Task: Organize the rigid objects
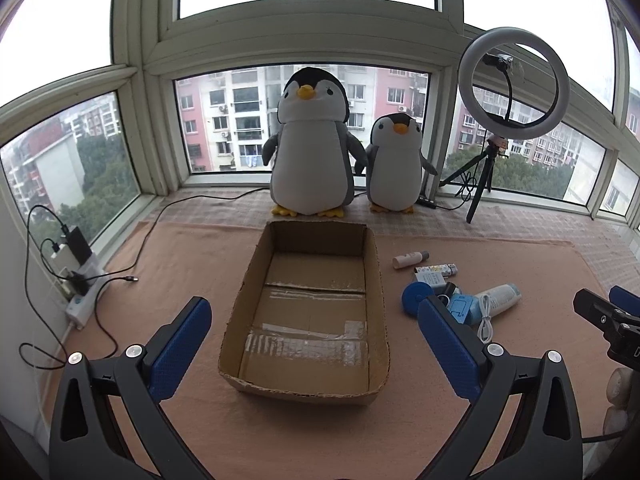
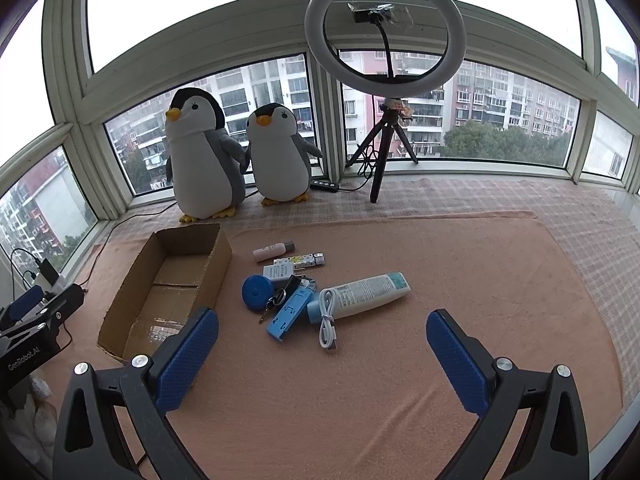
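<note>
An empty cardboard box (image 1: 372, 292) (image 2: 218, 256) lies on the pink cloth. To its right lies a heap of small items: a white tube (image 2: 372, 290) (image 1: 502, 296), a round blue tape measure (image 2: 256, 292) (image 1: 414, 298), a light blue holder (image 2: 290, 316), a coiled white cable (image 2: 327, 324), keys (image 2: 276, 300), a small pink bottle (image 2: 272, 251) (image 1: 408, 259) and a patterned stick (image 2: 300, 261). My left gripper (image 1: 316, 320) hangs open in front of the box. My right gripper (image 2: 322, 330) hangs open just short of the heap. Nothing is held.
Two plush penguins (image 1: 308, 152) (image 1: 394, 164) stand on the window ledge behind the box. A ring light on a tripod (image 2: 384, 80) stands at the back right. A power strip with chargers and cables (image 1: 78, 280) lies by the left wall.
</note>
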{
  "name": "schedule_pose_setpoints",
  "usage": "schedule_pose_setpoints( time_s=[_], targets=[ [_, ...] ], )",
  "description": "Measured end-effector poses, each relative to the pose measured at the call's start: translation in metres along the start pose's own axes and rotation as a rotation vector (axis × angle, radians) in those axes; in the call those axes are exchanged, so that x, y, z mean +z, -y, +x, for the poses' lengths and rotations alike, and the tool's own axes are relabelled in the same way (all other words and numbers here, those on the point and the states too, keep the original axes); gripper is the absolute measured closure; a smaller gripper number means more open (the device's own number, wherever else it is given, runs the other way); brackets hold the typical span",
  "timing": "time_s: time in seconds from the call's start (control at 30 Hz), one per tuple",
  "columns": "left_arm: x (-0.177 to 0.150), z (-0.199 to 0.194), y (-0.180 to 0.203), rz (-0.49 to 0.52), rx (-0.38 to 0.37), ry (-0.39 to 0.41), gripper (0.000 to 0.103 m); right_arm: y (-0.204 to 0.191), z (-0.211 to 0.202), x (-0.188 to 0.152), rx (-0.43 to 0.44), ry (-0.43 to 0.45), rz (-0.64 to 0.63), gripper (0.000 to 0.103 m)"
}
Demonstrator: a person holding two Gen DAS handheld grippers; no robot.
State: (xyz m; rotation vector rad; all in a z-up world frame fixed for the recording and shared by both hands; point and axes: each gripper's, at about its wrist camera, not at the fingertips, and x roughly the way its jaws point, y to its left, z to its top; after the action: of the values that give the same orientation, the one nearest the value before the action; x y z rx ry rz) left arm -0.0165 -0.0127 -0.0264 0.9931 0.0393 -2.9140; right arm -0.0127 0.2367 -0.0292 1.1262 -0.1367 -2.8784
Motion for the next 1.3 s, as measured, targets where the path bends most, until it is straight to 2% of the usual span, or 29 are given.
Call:
schedule_pose_setpoints(
  time_s=[0.47, 0.73, 0.97, 1.17, 1.3],
  targets=[
    [-0.028, 0.068, -0.059, -0.055, 0.152, -0.144, 0.001, 0.025, 0.034, -0.012, -0.045, -0.057, 0.023, 0.000],
    [-0.045, 0.107, -0.070, -0.066, 0.181, -0.223, 0.002, 0.057, 0.061, -0.022, -0.115, -0.120, 0.071, 0.000],
    [-0.048, 0.126, -0.070, -0.059, 0.191, -0.253, 0.005, 0.068, 0.082, -0.028, -0.117, -0.171, 0.092, 0.000],
    [-0.054, 0.137, -0.069, -0.052, 0.187, -0.282, 0.018, 0.070, 0.101, -0.018, -0.100, -0.194, 0.105, 0.000],
    [-0.061, 0.145, -0.069, -0.048, 0.174, -0.312, 0.032, 0.074, 0.113, -0.001, -0.049, -0.208, 0.118, 0.001]
  ],
)
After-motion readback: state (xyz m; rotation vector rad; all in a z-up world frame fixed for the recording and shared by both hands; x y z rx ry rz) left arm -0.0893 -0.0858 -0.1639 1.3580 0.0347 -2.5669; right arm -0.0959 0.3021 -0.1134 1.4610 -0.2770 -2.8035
